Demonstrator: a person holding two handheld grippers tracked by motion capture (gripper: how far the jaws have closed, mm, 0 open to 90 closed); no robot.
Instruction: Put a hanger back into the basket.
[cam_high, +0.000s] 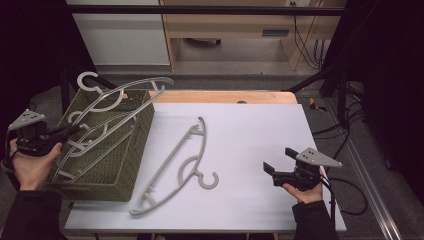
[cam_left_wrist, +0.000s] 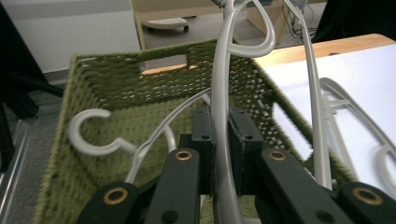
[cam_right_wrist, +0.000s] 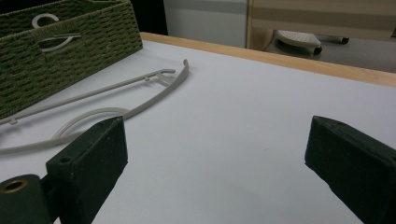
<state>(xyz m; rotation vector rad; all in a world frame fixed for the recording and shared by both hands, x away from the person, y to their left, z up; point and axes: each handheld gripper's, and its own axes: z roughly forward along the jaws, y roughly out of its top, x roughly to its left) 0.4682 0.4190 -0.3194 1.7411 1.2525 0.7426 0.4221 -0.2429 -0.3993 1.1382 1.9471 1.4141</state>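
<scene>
White tabletop (cam_high: 240, 150) (grey floor (cam_high: 235, 55) beyond)

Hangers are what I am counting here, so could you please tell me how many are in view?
3, possibly more hidden: one flat on the table, the table hanger; one clamped by the left gripper, the held hanger; another, the basket hanger, inside the basket.

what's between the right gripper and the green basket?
In the high view, one grey hanger lies flat on the white table between the open right gripper and the green basket; the rest is bare.
</scene>
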